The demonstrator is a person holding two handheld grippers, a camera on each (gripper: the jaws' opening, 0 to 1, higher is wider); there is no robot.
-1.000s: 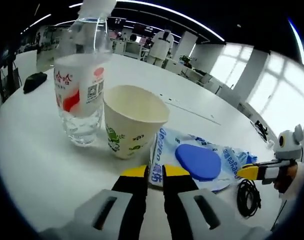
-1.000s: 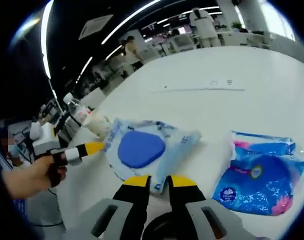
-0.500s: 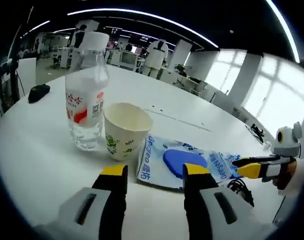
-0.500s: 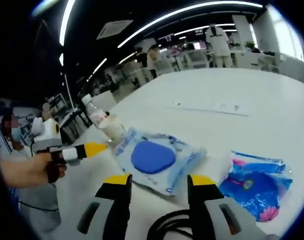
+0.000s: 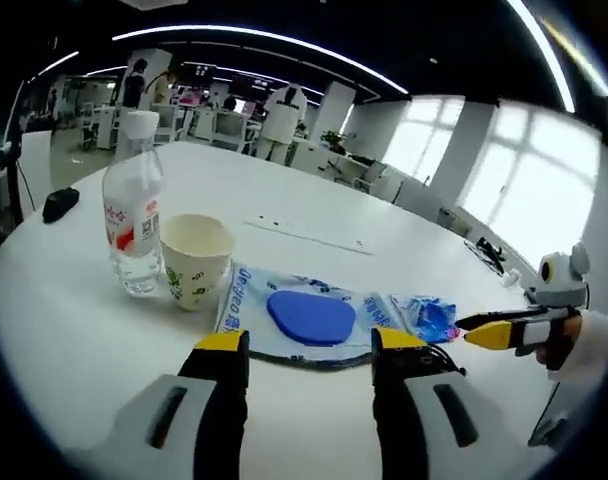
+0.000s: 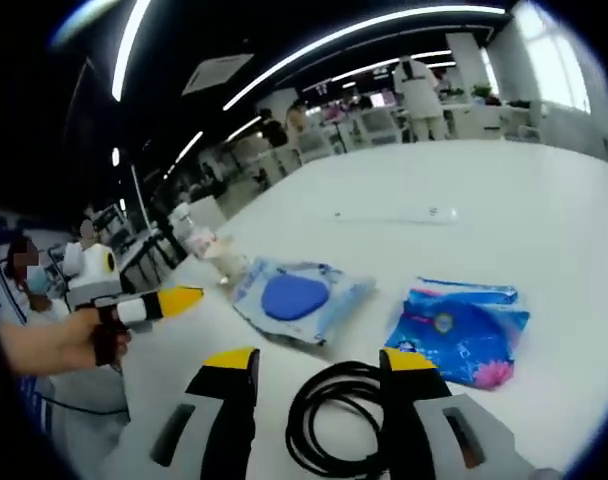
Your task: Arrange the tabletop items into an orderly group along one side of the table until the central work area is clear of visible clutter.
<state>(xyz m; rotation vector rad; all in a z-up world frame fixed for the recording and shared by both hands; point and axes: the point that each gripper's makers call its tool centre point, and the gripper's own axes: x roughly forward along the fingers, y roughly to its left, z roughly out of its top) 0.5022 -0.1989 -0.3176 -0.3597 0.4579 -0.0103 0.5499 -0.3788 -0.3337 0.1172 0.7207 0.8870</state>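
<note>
Each hand-held gripper point(image 5: 309, 342) has grey-black jaws tipped yellow.

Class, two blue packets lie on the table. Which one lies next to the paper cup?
The pale wipes pack with the solid blue oval lid, beside the cup. The deep-blue printed packet lies beyond it, away from the cup.

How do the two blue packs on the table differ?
The wipes pack is pale blue-and-white with one solid blue oval flap; the tissue pack is saturated blue with pink print. The wipes pack lies nearer the paper cup and water bottle; the tissue pack lies farther from them, by the black cable. Both lie flat, ungripped.
</note>
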